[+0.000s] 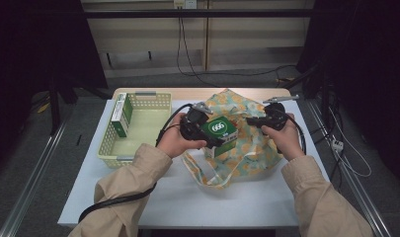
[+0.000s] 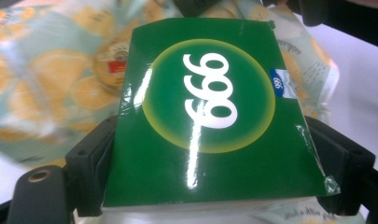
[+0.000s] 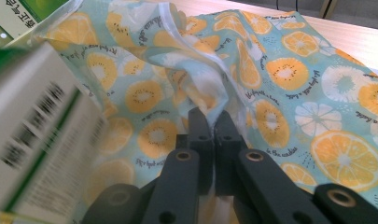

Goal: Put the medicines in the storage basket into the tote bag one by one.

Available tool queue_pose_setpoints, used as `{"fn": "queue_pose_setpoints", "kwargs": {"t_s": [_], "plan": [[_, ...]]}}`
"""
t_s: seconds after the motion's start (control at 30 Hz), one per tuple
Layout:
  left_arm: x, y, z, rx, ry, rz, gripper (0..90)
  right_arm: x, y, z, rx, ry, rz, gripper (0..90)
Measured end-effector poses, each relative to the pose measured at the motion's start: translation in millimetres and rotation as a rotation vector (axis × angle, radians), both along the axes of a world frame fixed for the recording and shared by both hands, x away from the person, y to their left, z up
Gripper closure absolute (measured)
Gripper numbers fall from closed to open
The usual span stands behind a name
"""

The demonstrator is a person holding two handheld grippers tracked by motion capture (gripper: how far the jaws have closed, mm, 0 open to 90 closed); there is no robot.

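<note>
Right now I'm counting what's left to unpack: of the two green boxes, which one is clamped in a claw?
The green box marked 999, gripped by the left claw above the fruit-print bag. The other green box stands untouched in the yellow basket.

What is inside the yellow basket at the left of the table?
One green and white box stands on edge against the left wall of the yellow basket. The rest of its floor looks bare; the near wall hides a strip.

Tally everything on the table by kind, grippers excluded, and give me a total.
Green boxes: 2, one held over the bag, one standing in the basket.
Fruit-print fabric bags: 1
Yellow plastic baskets: 1
Total: 4
</note>
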State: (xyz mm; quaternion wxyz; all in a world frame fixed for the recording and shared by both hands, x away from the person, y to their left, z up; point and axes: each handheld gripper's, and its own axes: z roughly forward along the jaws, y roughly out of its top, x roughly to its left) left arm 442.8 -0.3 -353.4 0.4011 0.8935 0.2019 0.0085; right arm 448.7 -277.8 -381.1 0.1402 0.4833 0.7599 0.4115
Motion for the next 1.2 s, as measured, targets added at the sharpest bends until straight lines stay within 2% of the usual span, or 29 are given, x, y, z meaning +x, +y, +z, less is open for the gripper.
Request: {"fn": "queue_pose_setpoints", "kwargs": {"t_s": [0.2, 0.27, 0.37, 0.6, 0.63, 0.7, 0.9, 0.97, 1.03, 1.13, 1.17, 1.2], "plan": [[1.1, -25.4, -21.8, 0.027, 0.008, -0.021, 16.3, -1.0, -1.9, 2.5, 0.006, -0.006, -0.001, 88.9], [3.4, -32.8, -28.2, 0.015, 0.019, -0.021, 16.3, -1.3, -1.8, 3.3, 0.003, -0.006, 0.002, 89.0], [7.8, -42.2, -35.2, 0.036, 0.001, -0.012, 16.3, -1.8, -1.6, 4.6, 0.004, -0.008, 0.003, 89.0], [22.9, -51.0, -49.4, 0.026, 0.005, 0.044, 16.2, -3.7, -0.7, 8.6, 0.011, -0.016, 0.010, 89.0], [24.3, -51.4, -50.4, 0.033, 0.002, 0.051, 16.2, -3.7, -1.5, 8.6, 0.015, -0.018, 0.010, 88.9], [26.5, -53.7, -53.2, 0.020, 0.008, 0.061, 16.2, -3.8, -1.8, 8.6, 0.012, -0.018, 0.010, 88.9], [33.4, -61.3, -58.5, 0.041, -0.010, 0.058, 16.1, -3.9, -2.1, 9.1, 0.015, -0.023, 0.008, 88.9], [36.3, -64.1, -59.8, 0.024, -0.007, 0.078, 16.0, -4.0, -1.7, 9.2, 0.016, -0.023, 0.007, 89.0], [40.3, -65.7, -60.2, 0.035, -0.025, 0.103, 16.0, -4.0, -1.2, 9.1, 0.018, -0.020, 0.008, 89.0], [48.4, -66.7, -60.8, 0.045, -0.034, 0.114, 16.0, -4.3, -0.8, 9.3, 0.014, -0.018, 0.009, 89.0], [50.6, -67.8, -61.5, 0.031, -0.035, 0.139, 16.0, -4.3, -0.8, 9.3, 0.014, -0.018, 0.009, 89.0], [53.7, -67.3, -61.1, 0.038, -0.035, 0.149, 16.0, -4.4, -0.7, 9.2, 0.014, -0.015, 0.007, 89.0]]}}
